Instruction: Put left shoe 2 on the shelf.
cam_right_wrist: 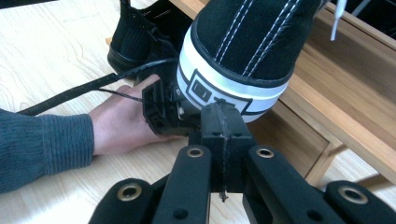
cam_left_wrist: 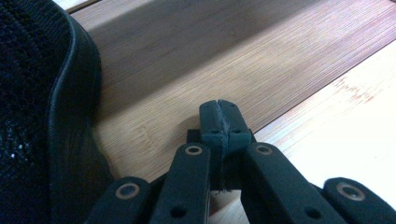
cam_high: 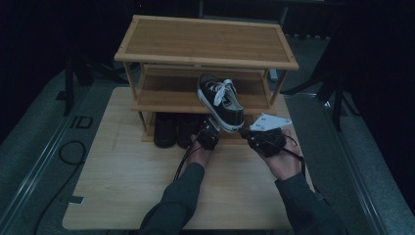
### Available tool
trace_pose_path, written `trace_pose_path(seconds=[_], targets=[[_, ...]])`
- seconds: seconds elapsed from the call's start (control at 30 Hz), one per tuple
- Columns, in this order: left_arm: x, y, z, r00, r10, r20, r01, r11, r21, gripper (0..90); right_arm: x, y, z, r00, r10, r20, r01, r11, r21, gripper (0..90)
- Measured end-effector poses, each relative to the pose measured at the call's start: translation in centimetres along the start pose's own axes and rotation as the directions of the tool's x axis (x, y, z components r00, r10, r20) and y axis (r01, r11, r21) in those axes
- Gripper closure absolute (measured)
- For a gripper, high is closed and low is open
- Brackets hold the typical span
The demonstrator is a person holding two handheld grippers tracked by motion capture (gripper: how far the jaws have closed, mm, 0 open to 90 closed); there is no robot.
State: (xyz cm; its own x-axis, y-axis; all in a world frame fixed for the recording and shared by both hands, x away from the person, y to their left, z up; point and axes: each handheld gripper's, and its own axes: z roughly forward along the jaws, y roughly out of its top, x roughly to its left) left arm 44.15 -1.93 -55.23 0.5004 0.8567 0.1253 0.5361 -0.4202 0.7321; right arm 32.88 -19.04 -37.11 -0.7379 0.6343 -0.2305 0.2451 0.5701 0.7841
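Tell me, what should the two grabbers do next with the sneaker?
Probably nudge the sneaker farther onto the middle shelf. Its heel hangs past the shelf's front edge, tilted, and both the left gripper and right gripper sit shut right at the heel, so a gentle push forward should seat it flat.

Through the left gripper view I see my left gripper (cam_left_wrist: 219, 109) with its two black jaws pressed flat together, the seam between them running straight up the middle and nothing caught there. The linkage arms with their brass-ringed pivots spread out along the bottom edge. Beyond the jaw tips lies a bamboo shelf board (cam_left_wrist: 224, 51), its grain running diagonally, with a broad shadow across its upper part. A paler wooden surface (cam_left_wrist: 350, 121) takes up the right side, meeting the board along a straight edge. At the far left a black shoe (cam_left_wrist: 42, 116) stands on the board, showing mesh fabric and a smooth dark rim, well clear of the jaws.
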Motion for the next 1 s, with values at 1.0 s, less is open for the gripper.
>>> trace_pose_path(seconds=[1.0], targets=[[-0.2, -0.4, 0.1, 0.9996, -0.028, -0.005, 0.028, 0.9989, -0.038, 90.0, 1.7, 3.2, 4.4, 0.9985, -0.055, -0.009, 0.055, 0.999, -0.001, 90.0]])
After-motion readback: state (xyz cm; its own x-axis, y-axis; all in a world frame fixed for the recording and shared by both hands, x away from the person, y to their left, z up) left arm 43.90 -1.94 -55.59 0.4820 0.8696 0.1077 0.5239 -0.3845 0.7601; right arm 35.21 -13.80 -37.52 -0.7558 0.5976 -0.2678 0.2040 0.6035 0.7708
